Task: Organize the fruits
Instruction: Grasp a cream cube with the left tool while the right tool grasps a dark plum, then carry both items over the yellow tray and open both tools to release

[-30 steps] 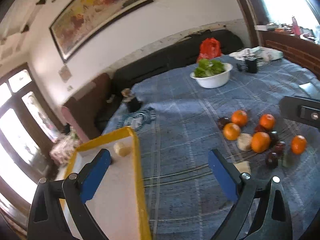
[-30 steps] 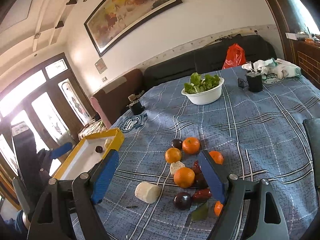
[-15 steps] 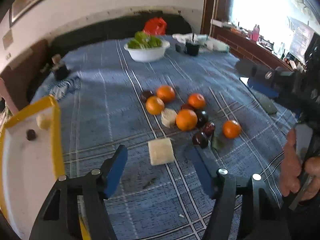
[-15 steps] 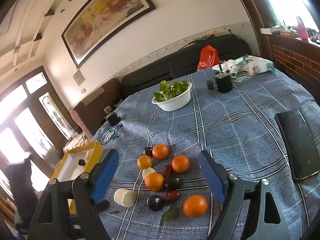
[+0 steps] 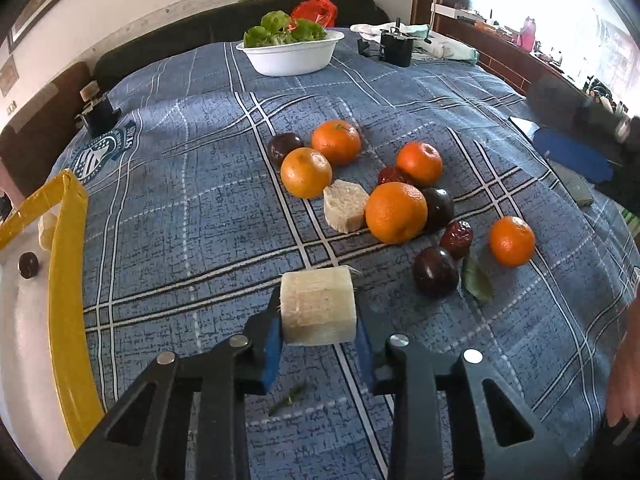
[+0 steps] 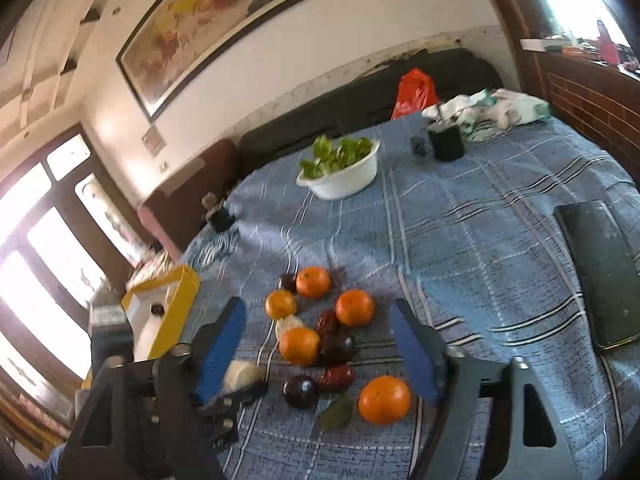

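Note:
My left gripper [image 5: 319, 326] points down at the blue checked cloth, its jaws closing, and both blue pads press the sides of a pale cut chunk [image 5: 318, 308]. Just beyond lies a pile of several oranges [image 5: 396, 212], dark plums [image 5: 435, 272], red dates [image 5: 456, 234] and a second pale chunk [image 5: 345, 211]. A yellow-rimmed tray [image 5: 66, 280] at the left holds a dark fruit [image 5: 28, 265] and a pale piece [image 5: 47, 226]. My right gripper [image 6: 316, 305] hovers over the pile with its jaws closing and nothing gripped between them.
A white bowl of greens [image 5: 292, 54] and a black cup [image 5: 396, 48] stand at the far side. A flat dark slab [image 6: 600, 272] lies on the right. A green leaf [image 5: 476, 280] lies by the plums. A hand [image 5: 624, 360] shows at the right edge.
My left gripper swung from the tray to the fruit, sank toward the cloth and closed around the pale chunk. The right gripper's jaws narrowed and it drifted toward the pile.

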Demonstrator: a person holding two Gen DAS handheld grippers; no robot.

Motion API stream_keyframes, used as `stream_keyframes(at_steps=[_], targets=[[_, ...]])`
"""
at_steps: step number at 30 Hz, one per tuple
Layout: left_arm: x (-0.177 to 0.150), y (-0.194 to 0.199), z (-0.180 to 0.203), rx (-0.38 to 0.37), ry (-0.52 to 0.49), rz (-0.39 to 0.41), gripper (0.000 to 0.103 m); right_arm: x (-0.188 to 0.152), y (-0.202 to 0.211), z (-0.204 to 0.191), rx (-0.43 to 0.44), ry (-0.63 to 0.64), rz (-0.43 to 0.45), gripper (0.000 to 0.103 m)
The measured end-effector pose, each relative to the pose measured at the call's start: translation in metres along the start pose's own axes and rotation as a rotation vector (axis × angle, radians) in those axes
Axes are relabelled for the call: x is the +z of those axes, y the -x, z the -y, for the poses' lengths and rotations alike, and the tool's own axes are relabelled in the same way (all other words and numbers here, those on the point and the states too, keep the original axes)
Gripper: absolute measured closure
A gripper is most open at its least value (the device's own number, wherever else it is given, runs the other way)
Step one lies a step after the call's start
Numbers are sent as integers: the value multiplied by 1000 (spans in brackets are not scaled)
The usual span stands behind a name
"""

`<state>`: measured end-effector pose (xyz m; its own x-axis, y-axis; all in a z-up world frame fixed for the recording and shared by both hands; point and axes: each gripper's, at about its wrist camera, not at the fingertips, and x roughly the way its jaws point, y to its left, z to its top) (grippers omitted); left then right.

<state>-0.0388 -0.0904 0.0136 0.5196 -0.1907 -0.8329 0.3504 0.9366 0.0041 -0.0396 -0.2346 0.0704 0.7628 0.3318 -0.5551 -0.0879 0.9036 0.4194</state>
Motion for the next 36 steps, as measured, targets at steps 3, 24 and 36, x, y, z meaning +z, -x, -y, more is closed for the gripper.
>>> stream_keyframes(at_steps=[3,24,36], targets=[[-1,5,-4,-4,16,8,73,-6,-14,-4,8,29,-73,51],[-8,69,-53,-18,136,148,73,-57,-64,-66,-197,487,-226,65],[-13,85,-83,-23,205,180,73,-34,-40,-48,44,303,-147,78]])
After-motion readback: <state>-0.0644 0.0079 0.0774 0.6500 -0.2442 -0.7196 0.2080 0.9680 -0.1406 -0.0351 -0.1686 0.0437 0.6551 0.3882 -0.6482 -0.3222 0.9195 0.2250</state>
